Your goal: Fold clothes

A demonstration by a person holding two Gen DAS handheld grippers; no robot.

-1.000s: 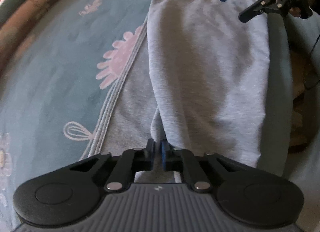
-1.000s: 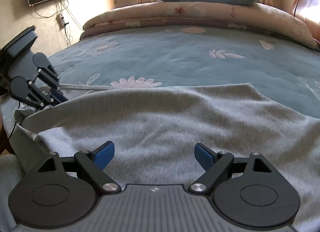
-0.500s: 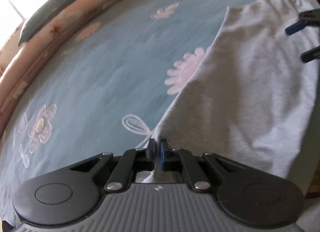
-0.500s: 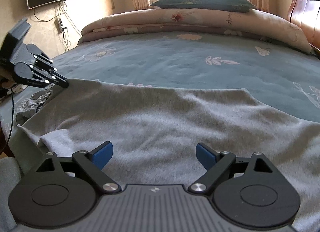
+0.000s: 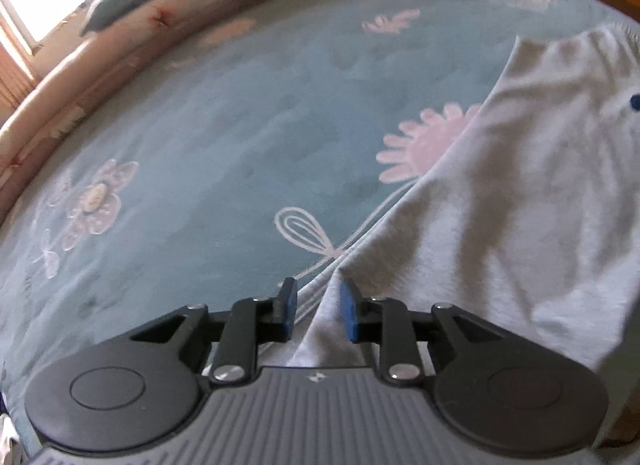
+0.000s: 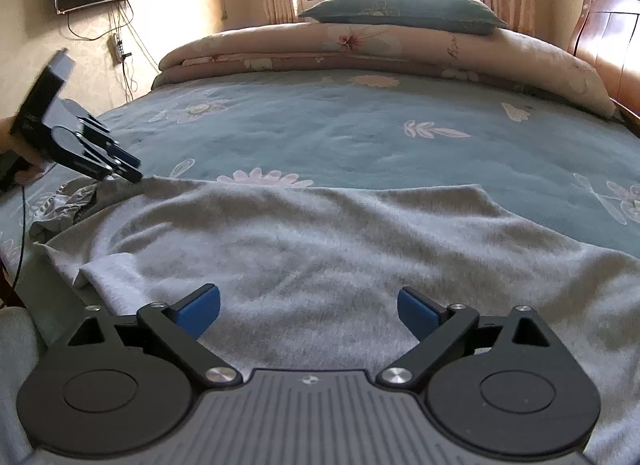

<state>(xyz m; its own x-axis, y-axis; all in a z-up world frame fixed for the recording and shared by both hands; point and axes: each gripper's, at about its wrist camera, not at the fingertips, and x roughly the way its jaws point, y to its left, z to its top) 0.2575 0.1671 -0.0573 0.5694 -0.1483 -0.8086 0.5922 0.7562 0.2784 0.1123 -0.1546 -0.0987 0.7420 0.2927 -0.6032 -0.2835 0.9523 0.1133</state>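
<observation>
A grey garment [image 5: 520, 205] [image 6: 320, 249] lies spread across the near part of the bed. My left gripper [image 5: 316, 309] is at its left corner, and its jaws are opening. A fold of the grey fabric still runs up between the blue pads [image 5: 349, 315], which stand apart from each other. In the right wrist view the left gripper [image 6: 128, 171] points down at that same corner. My right gripper [image 6: 308, 307] hovers low over the garment's near edge. Its jaws are opening wide and nothing is between its fingers.
The teal flowered bed sheet [image 6: 360, 133] stretches beyond the garment. A rolled quilt [image 6: 380, 49] and a pillow [image 6: 400, 13] lie at the far end. A crumpled grey cloth [image 6: 64, 205] sits at the left edge, a wooden headboard [image 6: 612, 45] at the right.
My left gripper, shut on the garment's corner before, rolled and carried it over, and now its pads have parted. My right gripper stayed in place and widened a little.
</observation>
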